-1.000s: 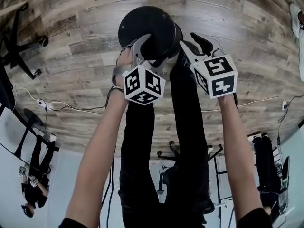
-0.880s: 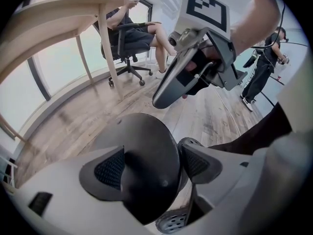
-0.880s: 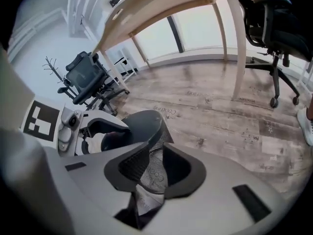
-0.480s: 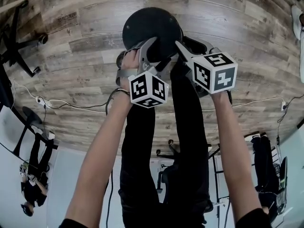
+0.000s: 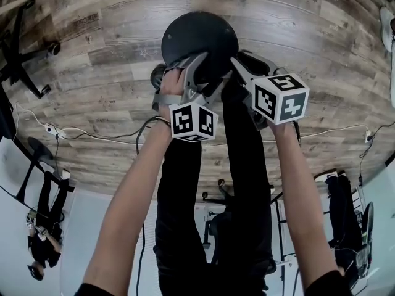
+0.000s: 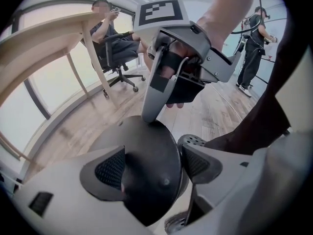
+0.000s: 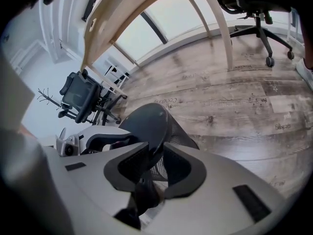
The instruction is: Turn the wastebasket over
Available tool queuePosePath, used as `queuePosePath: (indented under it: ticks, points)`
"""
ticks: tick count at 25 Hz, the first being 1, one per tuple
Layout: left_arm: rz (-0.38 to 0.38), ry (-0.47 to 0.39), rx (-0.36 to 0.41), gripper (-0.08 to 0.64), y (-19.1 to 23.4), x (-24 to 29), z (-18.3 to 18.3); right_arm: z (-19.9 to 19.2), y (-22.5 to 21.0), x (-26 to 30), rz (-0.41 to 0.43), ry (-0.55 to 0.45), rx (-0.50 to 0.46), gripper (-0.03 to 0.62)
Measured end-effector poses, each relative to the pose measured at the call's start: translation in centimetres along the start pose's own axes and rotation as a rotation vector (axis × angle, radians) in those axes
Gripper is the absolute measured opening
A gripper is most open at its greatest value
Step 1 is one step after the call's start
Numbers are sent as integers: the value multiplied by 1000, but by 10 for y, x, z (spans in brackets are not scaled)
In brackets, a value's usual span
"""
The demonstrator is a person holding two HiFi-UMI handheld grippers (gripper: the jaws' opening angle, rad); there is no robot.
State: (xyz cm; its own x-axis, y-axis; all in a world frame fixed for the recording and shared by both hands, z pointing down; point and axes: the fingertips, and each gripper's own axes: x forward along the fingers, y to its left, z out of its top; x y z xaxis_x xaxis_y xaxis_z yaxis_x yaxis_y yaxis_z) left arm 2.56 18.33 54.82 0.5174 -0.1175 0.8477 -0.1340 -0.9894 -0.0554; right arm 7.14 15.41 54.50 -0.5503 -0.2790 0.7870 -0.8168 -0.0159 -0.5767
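The black mesh wastebasket (image 5: pixel 199 39) stands upside down on the wood floor, its solid round base up. My left gripper (image 5: pixel 185 66) is shut on the near left edge of that base; in the left gripper view the base (image 6: pixel 146 151) fills the gap between the pads. My right gripper (image 5: pixel 247 63) holds the near right edge. Its jaws have just been closing, and in the right gripper view they sit shut on the base rim and mesh wall (image 7: pixel 146 124). One right-gripper finger (image 6: pixel 152 97) rests on the base.
The person's dark-clothed legs (image 5: pixel 241 165) stand just behind the basket. A cable (image 5: pixel 92 137) lies on the floor at left, with an office chair base (image 5: pixel 24 54) beyond. A wooden table leg (image 7: pixel 217 23) and another chair (image 7: pixel 254 4) stand farther off. A seated person (image 6: pixel 115 33) and a standing person (image 6: pixel 254 43) are nearby.
The right gripper has moved in from beside the basket and closed on its base rim. Both marker cubes have rolled and sunk slightly. The left gripper keeps its hold.
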Motion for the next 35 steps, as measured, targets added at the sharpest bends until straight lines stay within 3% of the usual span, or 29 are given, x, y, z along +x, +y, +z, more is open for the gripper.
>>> queuePosePath:
  ticks: [7, 19, 24, 28, 31, 35]
  points:
    - [14, 59, 54, 362, 13, 15, -21, 1, -10, 24, -58, 15, -19, 61]
    - [17, 66, 27, 352, 46, 21, -21, 36, -10, 36, -94, 27, -154, 57]
    - [8, 36, 3, 277, 47, 11, -8, 40, 2, 27, -90, 37, -198, 57]
    - [12, 26, -31, 257, 56, -4, 7, 48, 14, 10, -82, 28, -248, 57]
    - [33, 19, -36, 225, 66, -18, 19, 60, 18, -6, -91, 19, -325, 57]
    - [75, -11, -83, 162, 78, -48, 43, 75, 28, -36, -92, 5, -357, 57]
